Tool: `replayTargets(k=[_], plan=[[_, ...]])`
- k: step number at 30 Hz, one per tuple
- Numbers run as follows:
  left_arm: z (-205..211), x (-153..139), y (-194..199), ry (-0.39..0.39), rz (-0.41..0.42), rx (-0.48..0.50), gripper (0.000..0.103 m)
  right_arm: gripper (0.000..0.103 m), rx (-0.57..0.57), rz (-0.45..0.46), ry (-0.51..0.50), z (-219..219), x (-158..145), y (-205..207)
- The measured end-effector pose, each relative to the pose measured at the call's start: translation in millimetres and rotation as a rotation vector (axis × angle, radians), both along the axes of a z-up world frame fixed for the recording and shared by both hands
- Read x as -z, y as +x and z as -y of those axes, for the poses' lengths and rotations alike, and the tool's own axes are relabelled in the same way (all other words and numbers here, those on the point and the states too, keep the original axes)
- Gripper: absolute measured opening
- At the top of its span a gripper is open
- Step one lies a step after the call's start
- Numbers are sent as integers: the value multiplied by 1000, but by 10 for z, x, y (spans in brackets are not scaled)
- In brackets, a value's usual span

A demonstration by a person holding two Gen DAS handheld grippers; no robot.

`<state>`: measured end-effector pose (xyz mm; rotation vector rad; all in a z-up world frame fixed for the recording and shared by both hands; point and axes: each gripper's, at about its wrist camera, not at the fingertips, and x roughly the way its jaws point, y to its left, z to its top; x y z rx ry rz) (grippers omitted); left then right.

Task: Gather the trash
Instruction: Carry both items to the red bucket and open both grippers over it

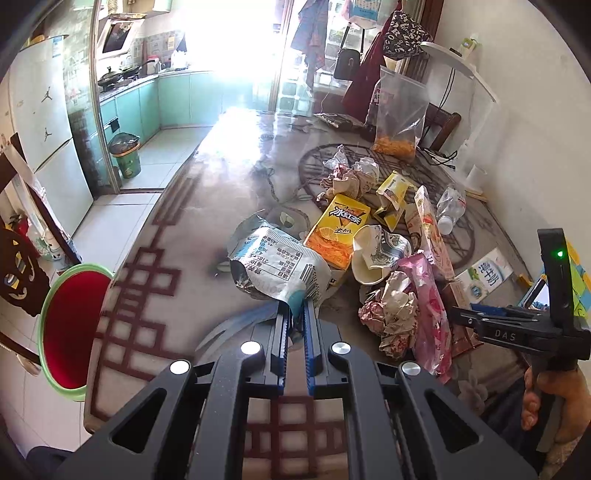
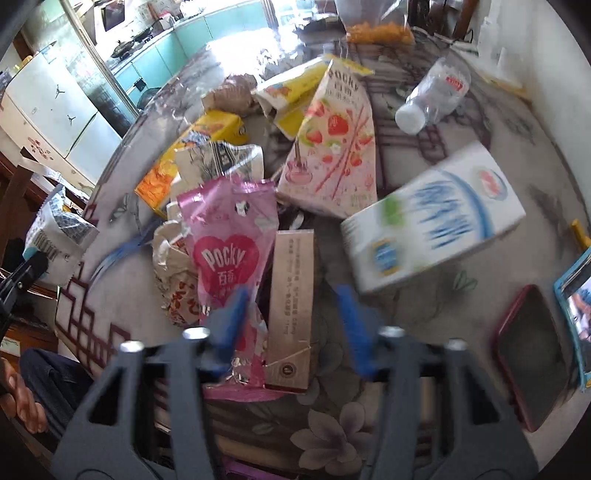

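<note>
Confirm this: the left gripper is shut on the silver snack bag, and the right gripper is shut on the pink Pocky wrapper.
Half right. The left gripper is shut on the silver snack bag, but the right wrist view shows the right gripper open, holding nothing, above the pink Pocky wrapper and a brown box.

A lived-in home: a dining surface with a patterned cover opens onto a kitchen with teal cabinets, a wok on the stove, a white fridge and hanging clothes
</note>
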<state>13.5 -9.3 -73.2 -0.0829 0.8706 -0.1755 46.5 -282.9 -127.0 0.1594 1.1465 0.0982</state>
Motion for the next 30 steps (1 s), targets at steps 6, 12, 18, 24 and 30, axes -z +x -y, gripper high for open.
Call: replayTargets(k=[6,12,18,24,30], plan=[[-72,-9,8,0,3,-25,5,21,0,76,54,37,-109,-76],[-142,-42,15,5,16,-41,5,21,15,181,86,86,-421,-167],[-357,-171,29,40,54,-76,5,21,-53,273,106,-169,-811,-152],[-886,-240,46,47,56,-179,5,21,-184,305,151,-735,-998,-11],[-1525,-188,46,44,30,-289,5,21,-325,290,227,-1454,-988,176]])
